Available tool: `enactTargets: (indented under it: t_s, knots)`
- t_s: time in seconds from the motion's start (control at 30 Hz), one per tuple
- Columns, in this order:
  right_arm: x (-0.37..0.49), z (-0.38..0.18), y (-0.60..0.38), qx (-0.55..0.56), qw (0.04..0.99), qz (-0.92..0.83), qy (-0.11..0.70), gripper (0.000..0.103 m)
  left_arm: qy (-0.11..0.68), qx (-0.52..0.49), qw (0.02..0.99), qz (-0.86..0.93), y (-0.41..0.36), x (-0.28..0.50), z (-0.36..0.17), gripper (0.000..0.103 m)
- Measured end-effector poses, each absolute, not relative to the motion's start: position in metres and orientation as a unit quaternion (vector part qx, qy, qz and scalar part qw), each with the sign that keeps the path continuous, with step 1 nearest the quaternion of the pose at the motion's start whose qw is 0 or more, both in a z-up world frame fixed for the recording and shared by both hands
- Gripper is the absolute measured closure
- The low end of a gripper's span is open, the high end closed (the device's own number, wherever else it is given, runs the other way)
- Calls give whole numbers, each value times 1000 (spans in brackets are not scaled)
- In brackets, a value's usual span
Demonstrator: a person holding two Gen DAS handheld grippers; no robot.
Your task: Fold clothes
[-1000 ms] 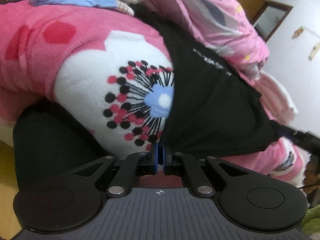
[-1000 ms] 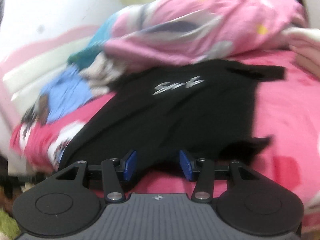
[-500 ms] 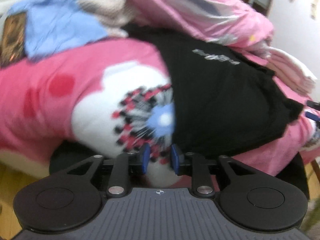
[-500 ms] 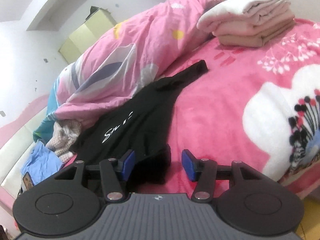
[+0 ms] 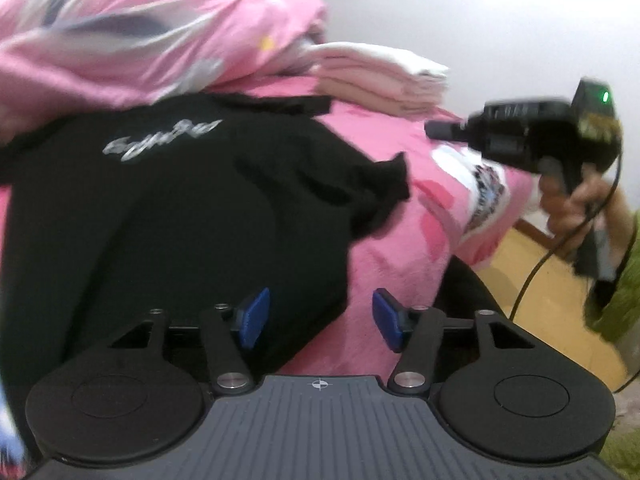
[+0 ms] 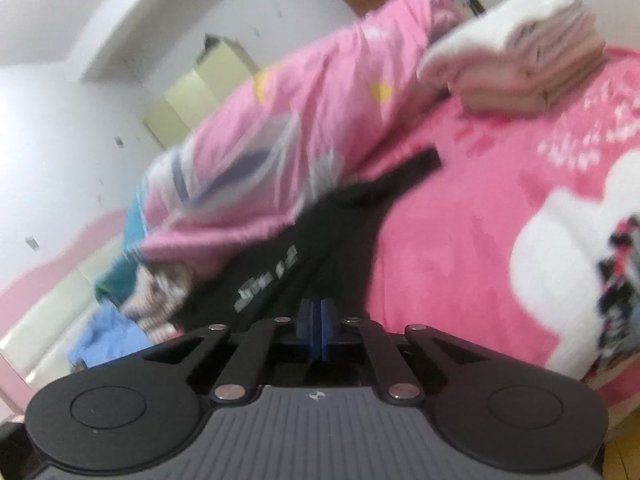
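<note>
Black T-shirt [image 5: 168,216] lies spread on the pink bed blanket [image 5: 400,240], silver script print on the chest facing up. In the left wrist view it fills the frame from 9 o'clock to centre; one sleeve [image 5: 380,188] is bunched and rumpled at about 2 o'clock of the shirt body, a second sleeve [image 5: 296,106] lies flat toward 12 o'clock. Frames are motion-blurred; print not legible.

Left tongs [image 5: 318,318]: blue pads apart, nothing between them. Shirt hem edge sits just beyond the left pad; pink blanket shows in the gap at the right pad.

Right tongs [image 6: 319,326]: blue pads pressed together. Black shirt fabric lies directly behind the pads, but whether any cloth is pinched cannot be told. In the left wrist view the right tongs appear at 2 o'clock, above the bed edge, held by the person's hand [image 5: 576,204], with a green sleeve [image 5: 616,280] at 3 o'clock and a cable hanging from the handle.

Surroundings: rolled pink duvet [image 5: 140,40] at 11 o'clock, touching the shirt's upper edge. Stack of folded pale clothes [image 6: 516,56] at 1 o'clock in the right wrist view, on the blanket, well apart from the shirt. Heap of unfolded clothes, blue [image 6: 108,336] and beige, at 8 o'clock in that view, beside the shirt's collar end. White flower pattern [image 6: 576,248] on the blanket at 3 o'clock.
</note>
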State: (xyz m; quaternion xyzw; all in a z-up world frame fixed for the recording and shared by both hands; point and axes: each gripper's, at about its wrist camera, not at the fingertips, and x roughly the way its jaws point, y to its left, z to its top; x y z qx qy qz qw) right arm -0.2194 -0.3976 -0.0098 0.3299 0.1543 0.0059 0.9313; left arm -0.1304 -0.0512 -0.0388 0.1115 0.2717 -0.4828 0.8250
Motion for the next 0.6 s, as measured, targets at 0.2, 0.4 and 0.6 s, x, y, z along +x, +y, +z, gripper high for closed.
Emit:
enactTargets:
  t_s: [0.2, 0.4, 0.6]
  knots:
    - [-245, 1, -410, 329, 933, 12, 143, 98, 282, 100, 828, -475, -59, -121, -41, 41]
    - [-187, 12, -442, 329, 925, 4, 190, 52, 310, 48, 839, -446, -54, -96, -38, 41]
    - [-55, 7, -492, 343, 894, -9, 287, 49, 312, 23, 853, -418, -53, -87, -41, 41]
